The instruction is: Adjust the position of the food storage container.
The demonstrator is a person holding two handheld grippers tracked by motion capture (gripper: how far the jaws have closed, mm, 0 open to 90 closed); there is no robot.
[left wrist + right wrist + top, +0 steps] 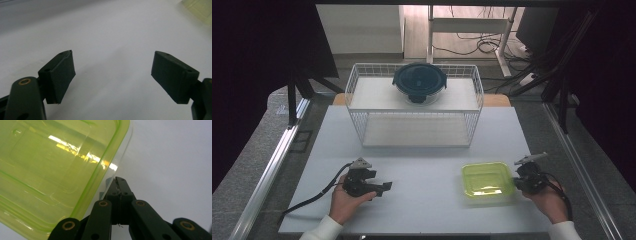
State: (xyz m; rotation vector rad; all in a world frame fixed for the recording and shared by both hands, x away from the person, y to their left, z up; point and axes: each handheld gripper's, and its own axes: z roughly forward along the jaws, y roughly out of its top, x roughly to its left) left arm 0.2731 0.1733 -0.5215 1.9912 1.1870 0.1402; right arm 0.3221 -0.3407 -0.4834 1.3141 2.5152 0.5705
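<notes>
A translucent yellow-green container sits at the front right of the white table. My right gripper is at its right edge. In the right gripper view, the jaws of this gripper are shut together on the thin clear rim of the container. My left gripper rests low at the front left in a person's hand, pointing right. In the left gripper view it stands open with only bare table between its pads.
A white wire basket stands at the back middle of the table, with a round dark-lidded bowl on its upper level. Black cables trail from both grippers. Metal rails run along the table's left and right sides.
</notes>
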